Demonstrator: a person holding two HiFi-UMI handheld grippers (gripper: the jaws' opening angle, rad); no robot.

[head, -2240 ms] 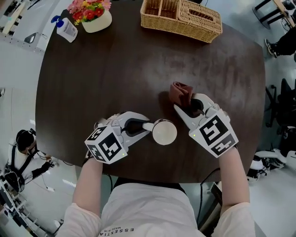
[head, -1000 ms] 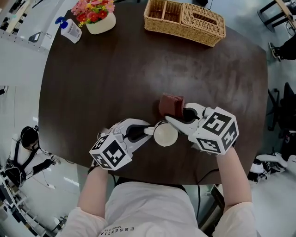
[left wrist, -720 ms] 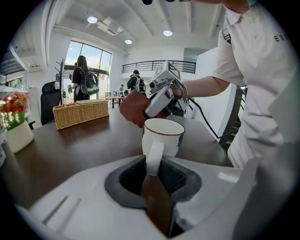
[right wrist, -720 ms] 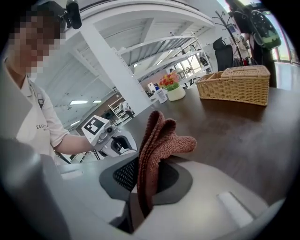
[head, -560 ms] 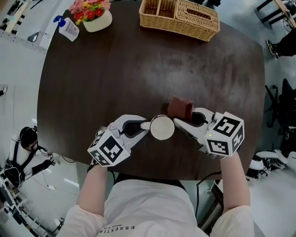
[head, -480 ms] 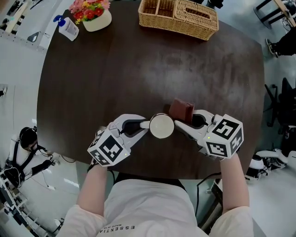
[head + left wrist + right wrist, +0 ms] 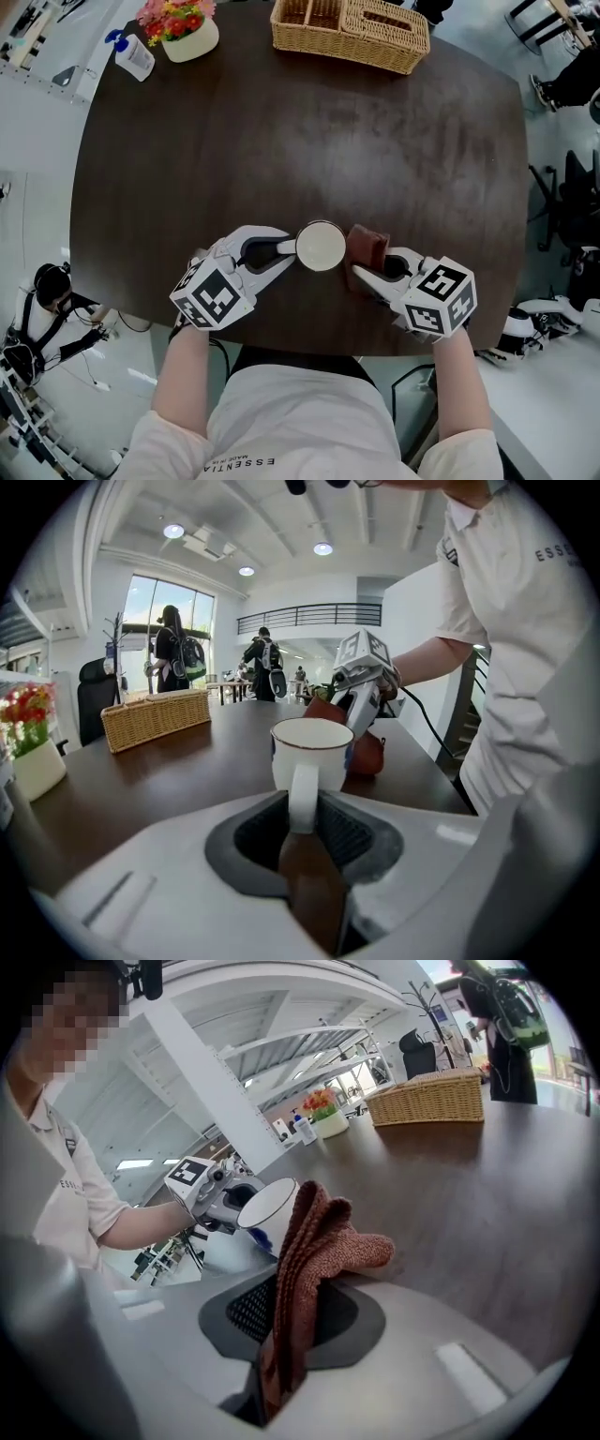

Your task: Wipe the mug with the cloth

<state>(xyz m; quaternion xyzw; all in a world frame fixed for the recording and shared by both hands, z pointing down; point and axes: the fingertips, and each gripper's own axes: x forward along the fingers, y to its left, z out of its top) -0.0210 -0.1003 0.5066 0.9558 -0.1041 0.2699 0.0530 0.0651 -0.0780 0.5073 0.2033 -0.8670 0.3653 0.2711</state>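
- Left claw [image 7: 284, 250] was pinching the mug [image 7: 321, 246] by its handle, jaws pressed on either side of it, the same hold as two seconds before.
- The mug sat upright close to the near edge of the table [image 7: 281, 141]. No view showed whether it rested on the wood or was lifted just clear.
- Right claw [image 7: 364, 265] was pinching the cloth [image 7: 367, 246], whose folded bunch stuck up out of the jaws.
- What had changed was the cloth's place. Two seconds earlier it hung apart from the mug, off toward the far right. A second earlier it had come round the mug's far side. At this moment it was against the mug's right wall, apparently touching.
- The left gripper view agreed, with the cloth directly behind the cup and the right claw over it.
- For the task this likely meant the approach was over and the wiping of the outer wall had begun or was about to. The rim and inside looked untouched by the cloth.
- One risk was that a hard push from the right could twist the mug about its handle in the left claw.
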